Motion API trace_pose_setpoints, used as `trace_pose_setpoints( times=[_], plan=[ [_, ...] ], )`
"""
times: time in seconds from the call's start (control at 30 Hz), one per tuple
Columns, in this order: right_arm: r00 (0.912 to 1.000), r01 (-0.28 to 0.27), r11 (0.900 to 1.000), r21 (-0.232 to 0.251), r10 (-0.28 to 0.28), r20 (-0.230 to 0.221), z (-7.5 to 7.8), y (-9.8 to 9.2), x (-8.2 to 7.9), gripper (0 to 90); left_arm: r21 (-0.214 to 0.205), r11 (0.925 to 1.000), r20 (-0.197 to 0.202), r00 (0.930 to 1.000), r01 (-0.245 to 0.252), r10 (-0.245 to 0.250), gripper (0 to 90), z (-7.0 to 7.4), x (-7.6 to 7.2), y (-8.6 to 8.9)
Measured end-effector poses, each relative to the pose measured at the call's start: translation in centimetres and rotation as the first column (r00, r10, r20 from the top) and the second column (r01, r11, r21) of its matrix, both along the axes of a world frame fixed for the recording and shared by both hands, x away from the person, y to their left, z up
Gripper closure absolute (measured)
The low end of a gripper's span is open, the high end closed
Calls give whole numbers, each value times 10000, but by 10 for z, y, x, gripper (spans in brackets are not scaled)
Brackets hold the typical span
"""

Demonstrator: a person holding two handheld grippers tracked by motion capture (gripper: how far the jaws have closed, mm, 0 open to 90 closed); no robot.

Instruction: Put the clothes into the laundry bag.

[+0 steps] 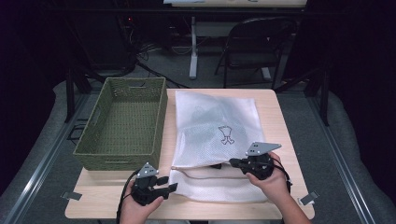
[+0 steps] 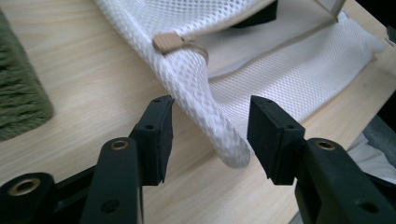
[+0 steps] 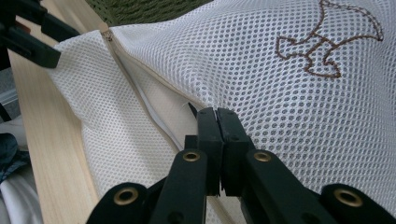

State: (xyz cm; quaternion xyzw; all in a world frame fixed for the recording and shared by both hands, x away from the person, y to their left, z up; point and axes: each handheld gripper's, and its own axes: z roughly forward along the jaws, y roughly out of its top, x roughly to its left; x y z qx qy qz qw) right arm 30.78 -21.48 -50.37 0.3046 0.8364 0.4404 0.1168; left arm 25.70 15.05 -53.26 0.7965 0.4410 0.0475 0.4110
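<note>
Right gripper view: fingers point(image 3: 219, 122) pinched on mesh bag point(image 3: 299, 107).

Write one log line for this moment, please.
left tool: open around bag corner | right tool: shut on mesh bag opening edge | basket: beside bag

Left gripper point(image 1: 172, 185): black body, two black jaws with flat, block-shaped pads point(image 2: 158, 135). Each jaw arm carries brass-coloured rivets point(image 2: 119, 145) and small dark screw holes. A grey three-cornered plate point(image 1: 147, 170), dotted with small holes, sits on top. A black cable point(image 1: 123, 196) trails from the body.

Right gripper point(image 1: 232, 162): same black build, brass-coloured rivets point(image 3: 191, 156) along the jaw arms, a larger grey three-cornered plate point(image 1: 262, 148) on top, a black cable point(image 1: 283, 173) at its side.

Left hand point(image 1: 140, 207) and right hand point(image 1: 271, 183): bare, no gloves; forearms bare, no sleeves visible.
</note>
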Motion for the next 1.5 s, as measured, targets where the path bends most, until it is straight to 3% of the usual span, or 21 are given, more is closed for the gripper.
trace_pose_setpoints(
  times=[0.13,0.43,0.57,0.73,1.0,1.1,1.27,1.5],
  plan=[
    [9999,-68,9999,-106,68,-79,-5,2,0,893,-185,9996,120,9997,-206,209,502,4,5,4],
    [9998,-157,9995,-284,155,-99,-7,5,0,893,380,9984,258,9988,-427,417,490,1,26,-5],
    [9997,-203,9993,-303,198,-173,-10,6,0,893,302,9990,480,9984,-326,312,498,4,29,-7],
    [9996,-198,9993,-317,192,-190,-11,6,0,893,225,9993,669,9974,-298,282,501,8,28,-13],
    [9995,-216,9992,-329,208,-225,-12,6,1,893,-10,9997,755,9968,249,-248,510,11,22,-21],
    [9995,-220,9992,-321,212,-241,-13,6,1,893,170,9983,740,9956,558,-569,510,9,20,-25],
    [9995,-221,9993,-310,213,-249,-13,6,1,893,661,9964,851,9946,539,-594,509,6,17,-27],
    [9993,-255,9991,-346,246,-284,-14,6,1,893,959,9954,847,9964,-19,-62,487,4,16,-21]
  ],
)
